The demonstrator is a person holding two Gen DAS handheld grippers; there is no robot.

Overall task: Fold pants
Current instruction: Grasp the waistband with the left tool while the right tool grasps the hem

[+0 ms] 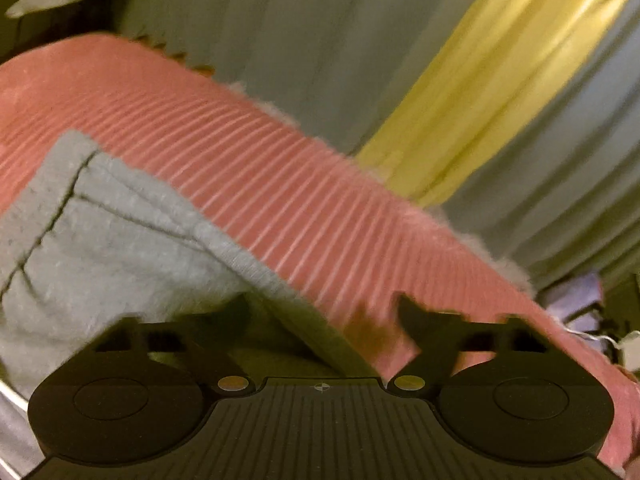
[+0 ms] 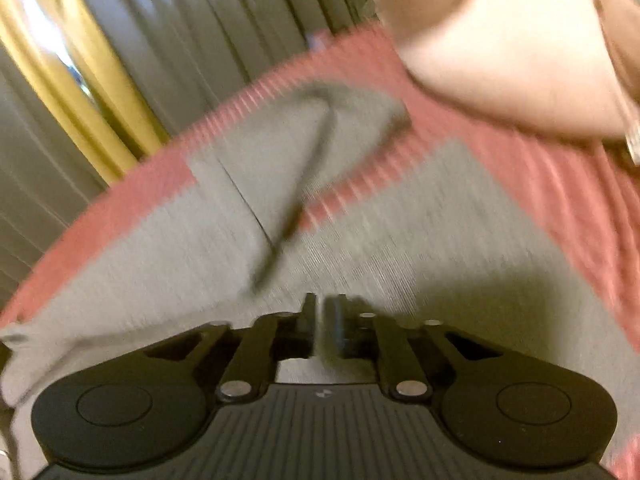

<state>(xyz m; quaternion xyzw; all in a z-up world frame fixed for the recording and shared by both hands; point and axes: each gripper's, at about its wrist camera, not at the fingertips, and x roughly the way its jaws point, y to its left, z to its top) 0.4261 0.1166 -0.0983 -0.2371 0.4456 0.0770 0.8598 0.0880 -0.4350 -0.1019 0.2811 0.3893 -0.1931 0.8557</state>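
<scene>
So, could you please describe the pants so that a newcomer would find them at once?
Look for the pink ribbed blanket in front of the curtains. The pants are the grey fleecy garment spread on it. Their dark seam lines and grey colour set them apart from the white pillow further back.

The pants point(image 2: 224, 240) ahead of the right hand-held gripper point(image 2: 322, 322) are soft matt grey knit cloth with a fuzzy nap and dark stitched seams. Beneath them the ribbed blanket point(image 1: 304, 184) is salmon-pink cloth, its fine ridges catching light, with a fluffy pale edge. Beyond the left hand-held gripper point(image 1: 324, 320), the curtains point(image 1: 500, 80) are thin pleated cloth, grey and slightly shiny yellow. Both hand-held grippers are matt black ribbed plastic with small glossy metal pins. The pillow point(image 2: 512, 60) looks smooth pale cloth.
</scene>
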